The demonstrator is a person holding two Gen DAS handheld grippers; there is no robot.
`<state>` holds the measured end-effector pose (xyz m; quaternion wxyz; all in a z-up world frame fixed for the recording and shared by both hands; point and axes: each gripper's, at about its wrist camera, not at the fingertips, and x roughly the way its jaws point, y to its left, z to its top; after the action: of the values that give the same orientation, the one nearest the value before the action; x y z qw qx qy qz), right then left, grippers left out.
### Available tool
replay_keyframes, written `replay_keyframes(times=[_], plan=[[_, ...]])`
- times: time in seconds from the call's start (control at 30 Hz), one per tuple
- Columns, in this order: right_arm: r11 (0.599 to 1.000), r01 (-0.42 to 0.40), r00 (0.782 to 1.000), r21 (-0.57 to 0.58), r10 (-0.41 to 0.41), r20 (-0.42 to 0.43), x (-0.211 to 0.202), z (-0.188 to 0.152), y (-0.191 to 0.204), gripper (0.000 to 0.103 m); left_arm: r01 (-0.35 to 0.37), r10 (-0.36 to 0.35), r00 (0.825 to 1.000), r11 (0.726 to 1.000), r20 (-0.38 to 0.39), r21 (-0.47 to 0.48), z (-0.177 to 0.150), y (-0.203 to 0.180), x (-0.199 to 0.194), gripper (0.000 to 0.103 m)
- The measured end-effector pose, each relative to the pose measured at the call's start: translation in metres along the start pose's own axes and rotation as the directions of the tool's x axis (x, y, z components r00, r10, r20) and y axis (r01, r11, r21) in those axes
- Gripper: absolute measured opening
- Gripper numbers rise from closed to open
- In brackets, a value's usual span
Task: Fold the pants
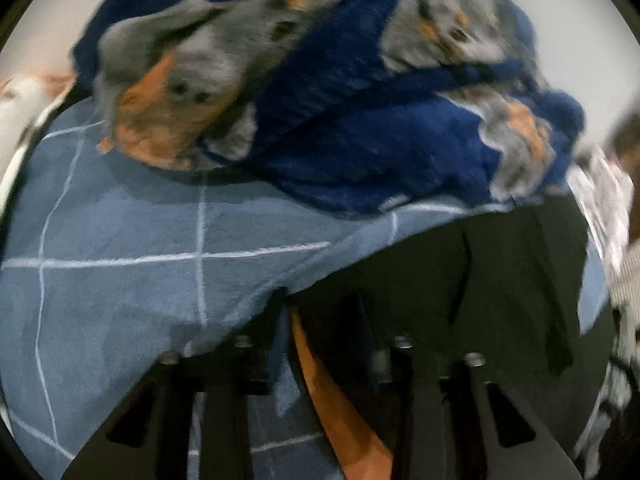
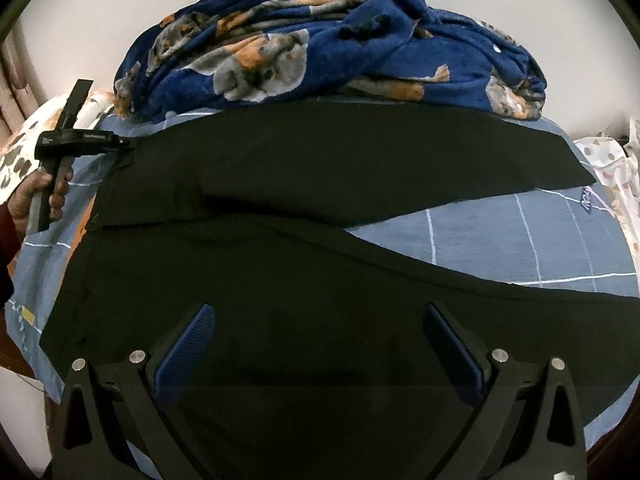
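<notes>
Lying spread under open right gripper [image 2: 316, 344] jaws, pants [image 2: 304, 168]

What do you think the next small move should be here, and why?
Probably lower the right gripper, whose jaws stand open above the near leg of the black pants, and close on the fabric. The left gripper appears already shut on the far waist corner, so the spread pants could then be lifted together.

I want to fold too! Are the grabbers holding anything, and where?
The left gripper pinches the black pants at a far corner of the waist end. The right gripper is open above the pants, holding nothing.
</notes>
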<state>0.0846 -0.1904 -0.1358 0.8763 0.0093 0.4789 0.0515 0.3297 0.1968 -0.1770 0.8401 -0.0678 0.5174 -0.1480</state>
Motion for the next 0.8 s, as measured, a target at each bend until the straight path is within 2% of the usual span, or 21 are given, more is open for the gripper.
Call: replay_keyframes(times=[0.13,0.23,0.3,0.37,0.43,0.53,0.63,0.67,0.73,0.77,0.8], plan=[[0.998,-0.059,0.998,0.007,0.059,0.022,-0.003,0.005,-0.002,0.103,-0.081,0.08,0.993,0.997,0.081,-0.002,-0.009,-0.021,-0.018,0.009],[0.985,-0.163,0.987,0.06,0.161,0.025,-0.001,0.014,-0.012,0.103,-0.049,0.055,0.981,0.998,0.185,-0.034,-0.027,-0.037,-0.053,0.009],[0.951,-0.277,0.961,0.134,0.273,0.048,0.005,0.025,-0.026,0.103,0.006,0.002,0.968,1.0,0.252,-0.03,-0.042,-0.051,-0.078,0.009],[0.902,-0.382,0.924,0.202,0.372,0.087,0.008,0.04,-0.04,0.103,0.052,-0.045,0.946,0.999,0.32,-0.012,-0.064,-0.067,-0.105,0.009],[0.824,-0.485,0.874,0.293,0.47,0.122,0.018,0.061,-0.057,0.103,0.071,-0.076,0.926,0.997,0.371,0.025,-0.087,-0.087,-0.129,0.009],[0.661,-0.62,0.774,0.424,0.605,0.19,0.042,0.093,-0.078,0.103,0.076,-0.099,0.912,0.994,0.398,0.073,-0.114,-0.115,-0.154,0.009],[0.589,-0.649,0.738,0.482,0.642,0.209,0.065,0.122,-0.085,0.103,0.087,-0.121,0.907,0.991,0.404,0.103,-0.146,-0.133,-0.172,0.009],[0.567,-0.66,0.725,0.493,0.654,0.218,0.072,0.128,-0.086,0.103,0.095,-0.128,0.91,0.99,0.394,0.103,-0.153,-0.136,-0.174,0.009],[0.551,-0.644,0.726,0.531,0.659,0.197,0.088,0.138,-0.088,0.102,0.098,-0.129,0.92,0.99,0.369,0.1,-0.166,-0.144,-0.173,0.01],[0.528,-0.642,0.718,0.555,0.668,0.194,0.098,0.141,-0.089,0.101,0.11,-0.136,0.923,0.99,0.361,0.094,-0.172,-0.146,-0.172,0.01],[0.506,-0.644,0.708,0.573,0.679,0.196,0.108,0.143,-0.09,0.094,0.119,-0.143,0.926,0.989,0.35,0.088,-0.176,-0.148,-0.172,0.01]])
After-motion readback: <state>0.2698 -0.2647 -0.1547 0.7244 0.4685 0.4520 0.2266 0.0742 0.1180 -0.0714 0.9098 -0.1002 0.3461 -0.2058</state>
